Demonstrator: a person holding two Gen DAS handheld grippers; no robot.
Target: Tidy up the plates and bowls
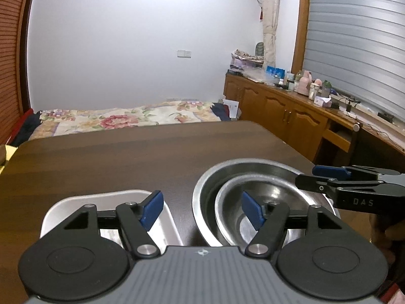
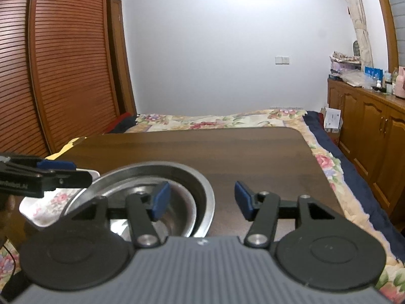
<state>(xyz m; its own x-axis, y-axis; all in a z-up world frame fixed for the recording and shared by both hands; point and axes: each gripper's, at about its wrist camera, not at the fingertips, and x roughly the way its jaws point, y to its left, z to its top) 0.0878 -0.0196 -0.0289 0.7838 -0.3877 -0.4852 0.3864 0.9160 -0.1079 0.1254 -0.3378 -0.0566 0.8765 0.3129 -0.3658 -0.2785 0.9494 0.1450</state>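
Two steel bowls sit nested on the dark wooden table (image 1: 126, 157), the smaller bowl (image 1: 253, 202) inside the large bowl (image 1: 202, 192), with a metal tray (image 1: 63, 207) just to their left. The left gripper (image 1: 202, 209) and right gripper (image 2: 200, 198) hover over them, jaws spread apart, gripping nothing. A floral bed (image 2: 215, 120) lies beyond.
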